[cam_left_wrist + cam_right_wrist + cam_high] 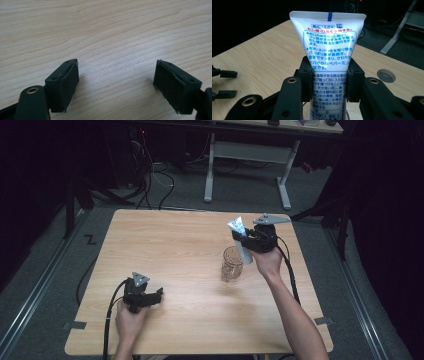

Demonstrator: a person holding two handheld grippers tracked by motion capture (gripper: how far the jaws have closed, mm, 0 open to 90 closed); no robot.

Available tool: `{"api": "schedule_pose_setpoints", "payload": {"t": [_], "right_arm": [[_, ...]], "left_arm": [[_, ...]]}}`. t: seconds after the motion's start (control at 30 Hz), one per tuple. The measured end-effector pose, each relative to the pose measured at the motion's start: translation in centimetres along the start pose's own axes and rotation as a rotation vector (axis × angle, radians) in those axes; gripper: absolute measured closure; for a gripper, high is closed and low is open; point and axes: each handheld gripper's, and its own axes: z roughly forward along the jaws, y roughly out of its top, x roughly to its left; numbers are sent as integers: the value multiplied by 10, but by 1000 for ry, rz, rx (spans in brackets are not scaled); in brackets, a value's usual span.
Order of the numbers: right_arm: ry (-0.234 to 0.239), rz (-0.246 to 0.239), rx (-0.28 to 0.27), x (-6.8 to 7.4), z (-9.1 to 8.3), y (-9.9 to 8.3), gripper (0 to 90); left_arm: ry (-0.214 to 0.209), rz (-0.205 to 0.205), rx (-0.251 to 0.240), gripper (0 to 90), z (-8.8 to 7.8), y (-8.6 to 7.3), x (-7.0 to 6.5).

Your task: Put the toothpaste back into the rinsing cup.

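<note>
Item: toothpaste tube, pinched in right gripper, held upright above the rim of a clear glass mug.

Detail: jaws pressed on the tube's middle, crimped end up, cap end at the mug's mouth; seemingly partly lowered in, release still left. Left gripper idle, jaws spread and empty, low over the wooden table, well apart from the mug.

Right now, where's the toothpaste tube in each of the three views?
High view: the toothpaste tube is right of centre, in the right gripper above the glass jar.
Left gripper view: not in it.
Right gripper view: the tube stands upright at centre, clamped between the jaws.
Shared landmark: the wooden table.
</note>
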Motion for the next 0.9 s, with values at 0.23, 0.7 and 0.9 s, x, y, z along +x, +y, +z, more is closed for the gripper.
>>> {"api": "schedule_pose_setpoints", "payload": {"t": [0.23, 0.7, 0.9], "right_arm": [[2, -1, 6, -1, 7, 0, 651], [7, 14, 6, -1, 21, -2, 649], [6, 15, 16, -2, 26, -4, 648]], "left_arm": [[0, 0, 0, 203, 0, 0, 0], [1, 1, 1, 203, 0, 0, 0], [1, 1, 1, 203, 0, 0, 0]]}}
